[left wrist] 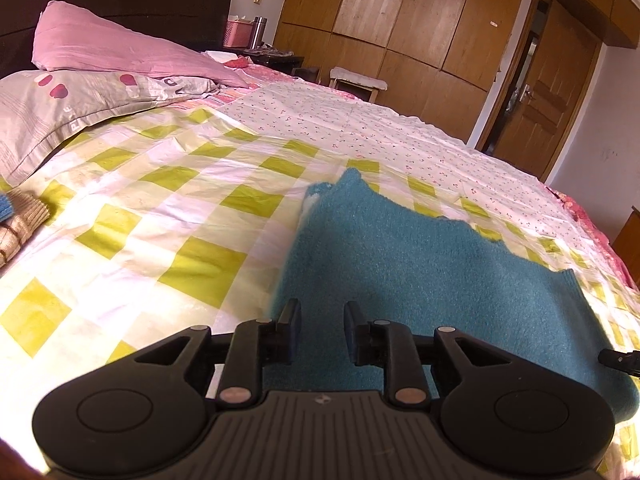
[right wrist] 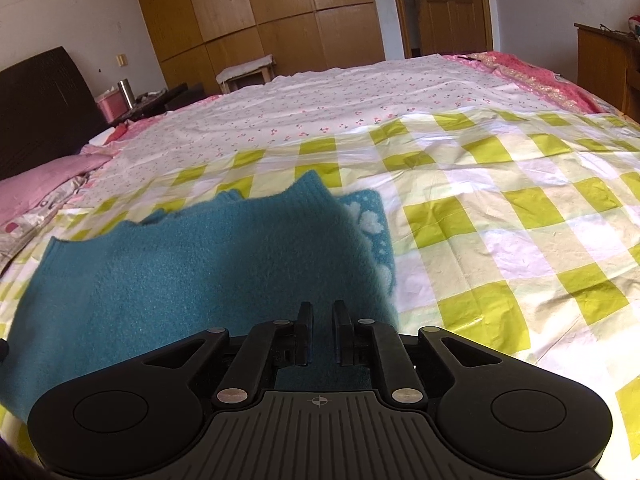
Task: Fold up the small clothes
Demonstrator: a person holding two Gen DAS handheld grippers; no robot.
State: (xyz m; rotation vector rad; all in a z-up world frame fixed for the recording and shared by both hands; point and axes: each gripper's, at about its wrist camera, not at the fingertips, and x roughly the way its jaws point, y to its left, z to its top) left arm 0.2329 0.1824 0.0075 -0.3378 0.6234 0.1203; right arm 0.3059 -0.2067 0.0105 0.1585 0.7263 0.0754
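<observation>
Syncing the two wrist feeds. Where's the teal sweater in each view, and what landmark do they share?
Left wrist: teal sweater fills the lower centre-right, running under the left gripper, whose jaws stand apart.
Right wrist: the sweater fills the lower left and centre, under the right gripper, jaws narrowly apart.
Shared landmark: the wooden wardrobe on the far wall.

Teal knit garment on my bed

The fuzzy teal sweater (left wrist: 420,264) lies spread low and centre in both my views, a white-patterned corner peeking out beneath one folded-over edge, on the checked sheet.
</observation>
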